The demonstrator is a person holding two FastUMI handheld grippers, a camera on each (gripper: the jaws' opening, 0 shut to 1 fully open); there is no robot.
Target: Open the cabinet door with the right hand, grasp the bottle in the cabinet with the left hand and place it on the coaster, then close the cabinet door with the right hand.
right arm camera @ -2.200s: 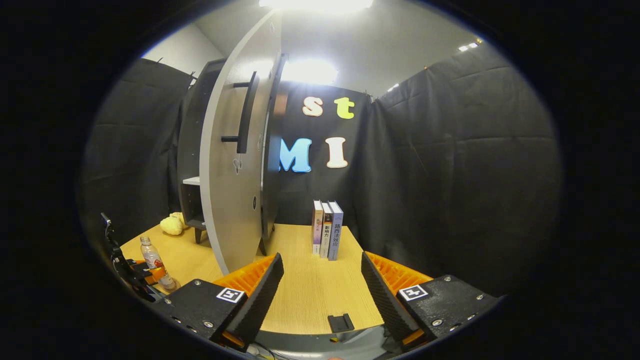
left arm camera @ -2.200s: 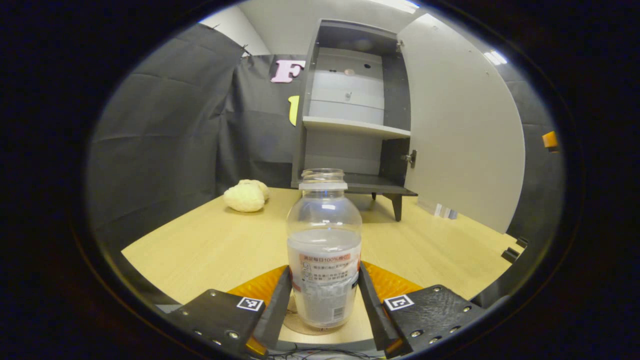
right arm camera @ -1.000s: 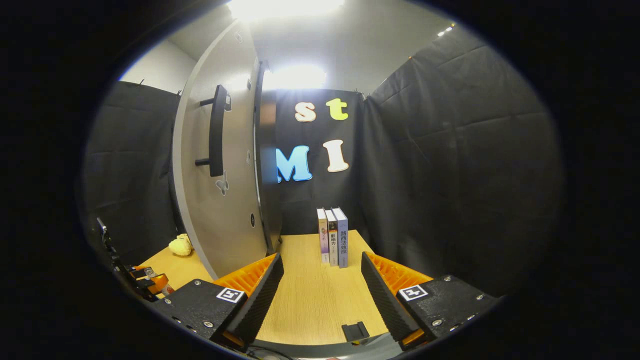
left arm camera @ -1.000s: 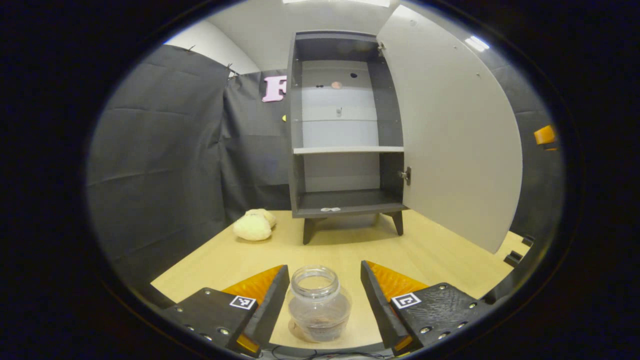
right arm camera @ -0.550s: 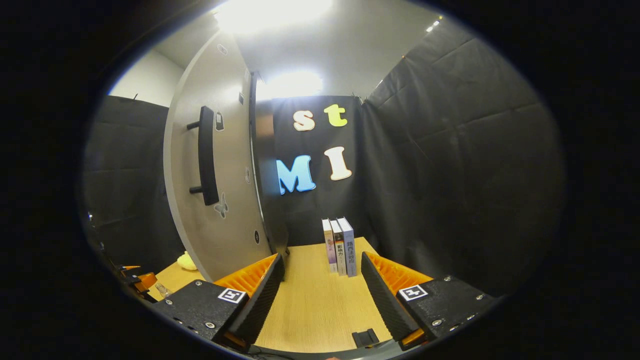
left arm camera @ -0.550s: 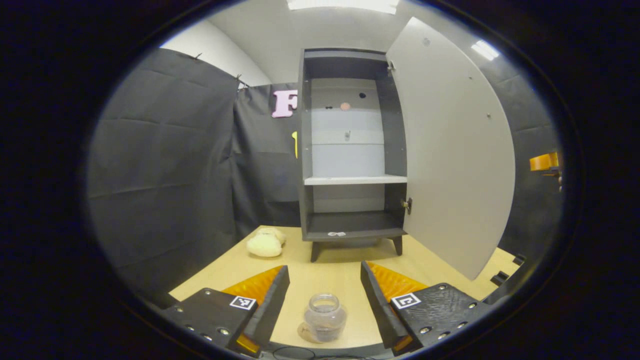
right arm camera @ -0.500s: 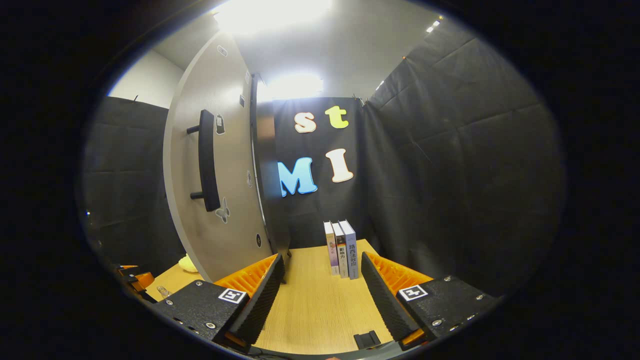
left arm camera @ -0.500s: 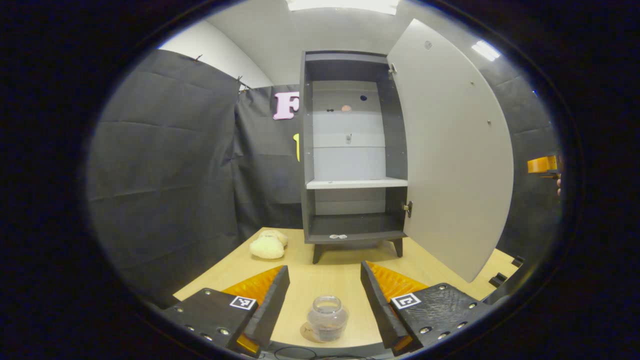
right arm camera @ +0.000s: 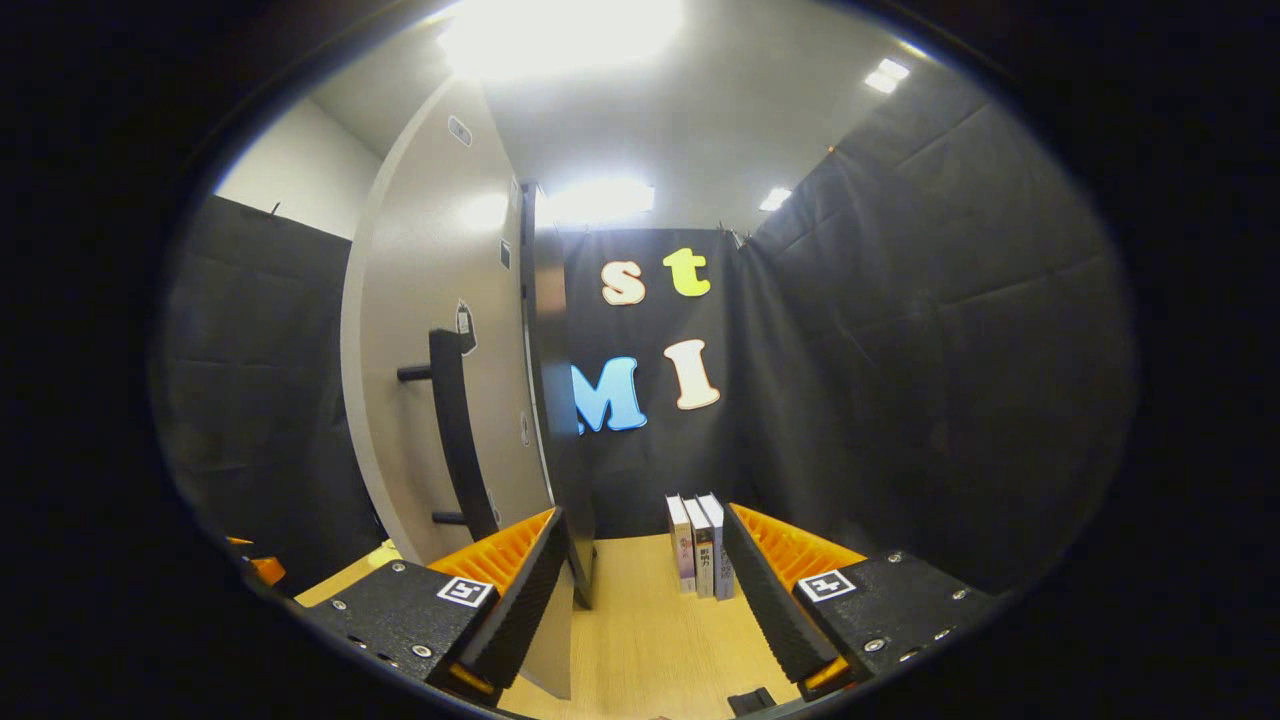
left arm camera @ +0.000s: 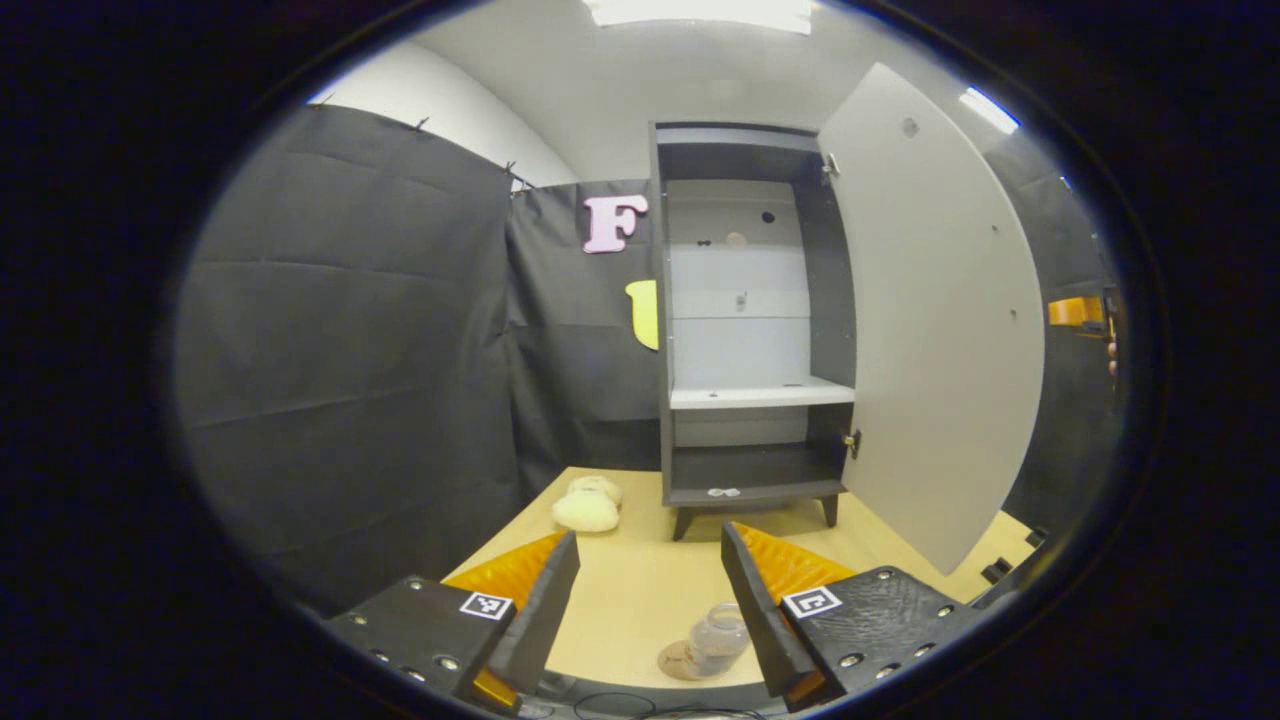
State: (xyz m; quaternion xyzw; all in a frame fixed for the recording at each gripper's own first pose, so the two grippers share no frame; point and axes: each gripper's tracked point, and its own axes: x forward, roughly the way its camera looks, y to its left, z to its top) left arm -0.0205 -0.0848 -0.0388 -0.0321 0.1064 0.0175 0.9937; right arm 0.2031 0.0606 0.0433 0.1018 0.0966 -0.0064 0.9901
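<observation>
The clear, capless bottle [left arm camera: 716, 640] stands on the round coaster [left arm camera: 676, 661] on the wooden table, low in the left gripper view. My left gripper [left arm camera: 650, 605] hangs open above and behind it, the bottle near its right finger, not touched. The grey cabinet [left arm camera: 745, 330] stands at the back with its door [left arm camera: 935, 330] swung wide open and its shelves bare. In the right gripper view, my right gripper [right arm camera: 645, 585] is open, close to the door's outer face [right arm camera: 430, 330], with the dark bar handle [right arm camera: 455, 440] just left of its left finger.
A pale plush toy [left arm camera: 587, 508] lies on the table [left arm camera: 620, 600] left of the cabinet legs. Three books [right arm camera: 700, 555] stand upright at the back of the table, right of the door. Black cloth walls close in on all sides.
My left gripper let go of the bottle on the coaster, then rose and drew back from it. My right gripper climbed and moved nearer the door's handle side.
</observation>
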